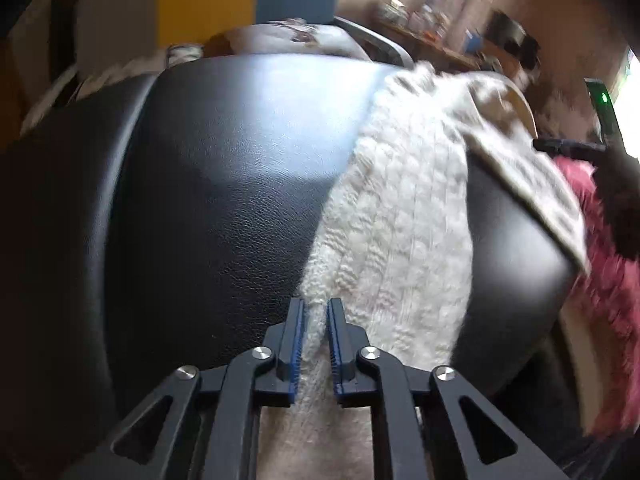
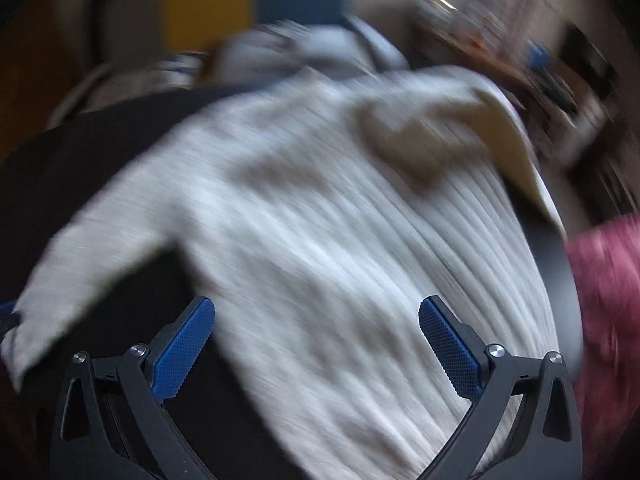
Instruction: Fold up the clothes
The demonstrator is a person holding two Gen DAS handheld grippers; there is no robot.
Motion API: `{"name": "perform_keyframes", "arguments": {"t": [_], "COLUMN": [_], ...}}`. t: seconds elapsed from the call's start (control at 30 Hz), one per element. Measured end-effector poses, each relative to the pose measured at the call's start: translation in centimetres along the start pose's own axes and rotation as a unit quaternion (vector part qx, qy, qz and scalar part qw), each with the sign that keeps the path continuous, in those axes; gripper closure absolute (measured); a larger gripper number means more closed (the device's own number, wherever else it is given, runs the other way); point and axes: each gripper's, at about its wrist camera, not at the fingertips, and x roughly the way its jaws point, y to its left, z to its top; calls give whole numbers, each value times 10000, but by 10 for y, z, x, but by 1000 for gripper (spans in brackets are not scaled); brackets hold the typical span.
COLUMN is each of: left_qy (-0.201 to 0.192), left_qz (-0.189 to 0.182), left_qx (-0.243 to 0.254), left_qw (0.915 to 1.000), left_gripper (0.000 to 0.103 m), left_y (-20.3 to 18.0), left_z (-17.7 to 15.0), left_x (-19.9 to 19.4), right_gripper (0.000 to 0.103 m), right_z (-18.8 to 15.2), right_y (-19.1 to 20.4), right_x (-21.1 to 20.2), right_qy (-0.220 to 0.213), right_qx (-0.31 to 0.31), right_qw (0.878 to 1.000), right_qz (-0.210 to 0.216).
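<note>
A cream cable-knit sweater (image 1: 404,216) lies across a black leather seat (image 1: 224,184). My left gripper (image 1: 316,312) is shut on a sleeve end of that sweater, the knit pinched between the blue pads. In the right wrist view the same sweater (image 2: 328,240) spreads wide and blurred, body ribbed, one sleeve (image 2: 100,248) trailing to the left over the dark seat (image 2: 60,176). My right gripper (image 2: 316,320) hangs open just above the sweater's lower body, nothing between its blue pads (image 2: 184,344).
A pink fluffy garment (image 1: 604,280) lies at the right edge beside the seat, also in the right wrist view as pink cloth (image 2: 608,300). A cluttered wooden shelf (image 1: 432,28) stands at the back right. Behind the seat is another pale cushion (image 1: 288,38).
</note>
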Motion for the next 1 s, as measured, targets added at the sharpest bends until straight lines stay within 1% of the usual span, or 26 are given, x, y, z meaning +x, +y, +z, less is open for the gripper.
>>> {"name": "perform_keyframes", "arguments": {"t": [0.07, 0.1, 0.17, 0.23, 0.27, 0.3, 0.33, 0.37, 0.4, 0.43, 0.47, 0.5, 0.53, 0.6, 0.67, 0.73, 0.8, 0.83, 0.87, 1.0], "left_qy": [-181, -313, -578, -916, -1015, -1089, -1007, -831, -622, -425, -303, -198, -189, -175, -207, -189, -172, -163, -155, -119], "left_qz": [29, 169, 448, 782, 930, 1058, 1059, 947, 716, 484, 254, 47, -23, -155, -202, -397, -591, -688, -785, -1169], "left_qx": [-127, -57, 190, 542, 738, 924, 1028, 976, 741, 493, 166, -150, -395, -859, -995, -1296, -1596, -1745, -1893, -2480], "left_qw": [9998, 9994, 9971, 9912, 9877, 9841, 9839, 9872, 9927, 9967, 9991, 9997, 9990, 9960, 9946, 9906, 9853, 9821, 9787, 9616], "left_gripper": [94, 94, 95, 95, 95, 95, 94, 94, 91, 91, 89, 81, 81, 79, 75, 69, 65, 64, 64, 59], "left_y": [2, -1, -7, -16, -19, -22, -22, -17, -5, 7, 19, 31, 43, 68, 82, 86, 90, 93, 95, 103], "left_z": [0, -1, 1, 3, 6, 9, 10, 11, 11, 11, 10, 8, 4, -5, -20, -29, -38, -42, -47, -65], "left_x": [-8, -14, -27, -45, -48, -51, -49, -44, -41, -38, -34, -31, -34, -41, -53, -52, -52, -51, -51, -50], "right_gripper": [0, 0, 0, 0, 0, 0, 0, 0, 0, 0, 0, 0, 0, 0, 0, 0, 0, 0, 0, 0], "right_z": [13, 19, 31, 43, 46, 48, 49, 47, 47, 47, 45, 42, 39, 38, 38, 38, 17, -2, -6, -1], "right_y": [16, 24, 50, 82, 90, 97, 102, 105, 100, 93, 92, 92, 93, 94, 96, 98, 100, 101, 102, 111], "right_x": [39, 57, 80, 107, 118, 135, 146, 160, 166, 170, 169, 167, 165, 164, 164, 163, 147, 133, 129, 125], "right_qy": [-87, -126, -65, 176, 273, 412, 596, 857, 820, 822, 756, 653, 551, 485, 480, 498, 502, 503, 485, 436], "right_qx": [-531, -791, -1072, -1338, -1400, -1412, -1391, -1314, -909, -632, -584, -588, -591, -590, -599, -620, -621, -616, -610, -581], "right_qw": [9984, 9964, 9933, 9902, 9894, 9891, 9884, 9875, 9916, 9929, 9935, 9941, 9947, 9951, 9950, 9948, 9948, 9949, 9951, 9955], "right_qz": [185, 268, 427, 368, 257, 123, 101, 145, 412, 589, 624, 631, 637, 629, 635, 634, 628, 620, 613, 606]}}
